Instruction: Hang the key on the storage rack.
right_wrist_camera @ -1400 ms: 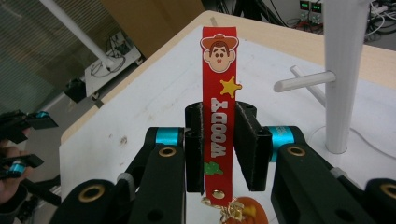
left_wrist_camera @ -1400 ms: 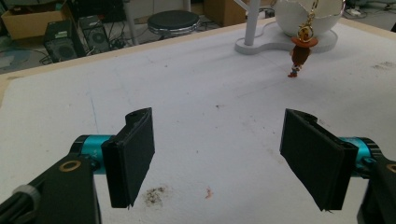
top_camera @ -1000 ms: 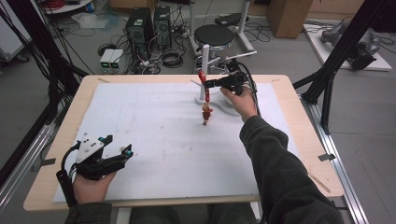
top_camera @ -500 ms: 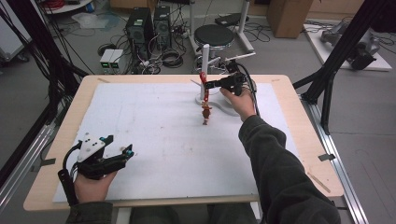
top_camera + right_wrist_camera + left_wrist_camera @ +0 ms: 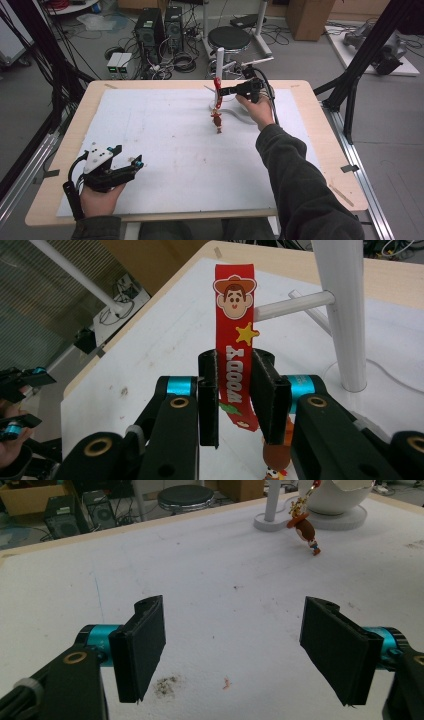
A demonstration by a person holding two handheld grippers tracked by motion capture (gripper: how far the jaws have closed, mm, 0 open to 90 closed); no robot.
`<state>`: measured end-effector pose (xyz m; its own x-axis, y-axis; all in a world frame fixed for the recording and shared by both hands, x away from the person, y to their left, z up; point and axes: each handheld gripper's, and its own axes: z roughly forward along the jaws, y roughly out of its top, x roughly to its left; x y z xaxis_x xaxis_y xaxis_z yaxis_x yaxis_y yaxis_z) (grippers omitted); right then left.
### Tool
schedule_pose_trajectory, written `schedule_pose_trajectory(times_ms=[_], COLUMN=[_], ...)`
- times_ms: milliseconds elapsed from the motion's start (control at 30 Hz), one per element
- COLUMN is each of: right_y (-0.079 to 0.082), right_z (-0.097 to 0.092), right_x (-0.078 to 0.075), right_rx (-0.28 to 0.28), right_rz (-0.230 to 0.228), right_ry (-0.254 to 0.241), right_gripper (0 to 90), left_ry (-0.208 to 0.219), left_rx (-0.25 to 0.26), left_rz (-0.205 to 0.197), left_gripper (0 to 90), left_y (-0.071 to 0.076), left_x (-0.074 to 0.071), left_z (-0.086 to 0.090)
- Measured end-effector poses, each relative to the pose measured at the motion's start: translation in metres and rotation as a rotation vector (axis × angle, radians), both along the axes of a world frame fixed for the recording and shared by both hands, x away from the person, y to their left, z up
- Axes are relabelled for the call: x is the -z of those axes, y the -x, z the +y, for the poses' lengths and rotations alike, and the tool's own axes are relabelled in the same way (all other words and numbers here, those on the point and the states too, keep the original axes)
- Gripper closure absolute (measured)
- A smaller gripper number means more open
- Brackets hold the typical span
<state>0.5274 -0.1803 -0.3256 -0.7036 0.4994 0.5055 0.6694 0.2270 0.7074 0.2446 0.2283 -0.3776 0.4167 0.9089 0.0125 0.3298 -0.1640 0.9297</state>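
A red character strap (image 5: pixel 234 340) with a small cowboy figure (image 5: pixel 217 121) hanging from its lower end is pinched between the jaws of my right gripper (image 5: pixel 235 362), which is shut on it. In the high view this gripper (image 5: pixel 221 91) holds the strap (image 5: pixel 217 86) at the far middle of the table, right beside a white stand (image 5: pixel 220 60). The stand's pole (image 5: pixel 345 315) and side peg (image 5: pixel 295 305) lie just behind the strap's top; whether they touch I cannot tell. My left gripper (image 5: pixel 134 165) rests near the front left, open (image 5: pixel 235 630), nothing between its jaws.
A white mat (image 5: pixel 175 150) covers the wooden table (image 5: pixel 330 150). A white rounded piece on a round base (image 5: pixel 335 500) sits behind the figure (image 5: pixel 303 527). A stool (image 5: pixel 229 37), computer cases and cables lie beyond the far edge.
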Motion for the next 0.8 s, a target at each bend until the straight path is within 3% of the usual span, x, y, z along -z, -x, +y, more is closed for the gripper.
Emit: schedule_pose_trajectory(times_ms=[100, 300, 400, 567, 800], right_y=[0.001, -0.002, -0.002, -0.005, -0.008], right_z=[0.002, 0.003, 0.007, 0.001, -0.005], right_x=[0.0, 0.003, 0.005, 0.006, 0.01], right_rx=[-0.006, -0.004, -0.028, 0.009, 0.029], right_rz=[-0.005, -0.002, 0.018, 0.031, 0.043], right_ry=[0.018, 0.0, 0.026, -0.022, -0.012], right_gripper=[74.6, 74.6, 74.6, 74.6, 74.5], left_ry=[0.001, -0.002, -0.001, -0.009, -0.012], left_rx=[0.003, 0.006, 0.006, 0.006, 0.012], left_rz=[0.002, -0.001, 0.0, 0.002, 0.002], left_gripper=[26.5, 26.5, 26.6, 26.7, 26.7], left_y=[-0.001, -0.001, -0.001, -0.002, -0.004], left_x=[0.0, -0.001, -0.001, -0.001, -0.001], left_z=[0.0, -0.002, -0.002, -0.002, -0.004])
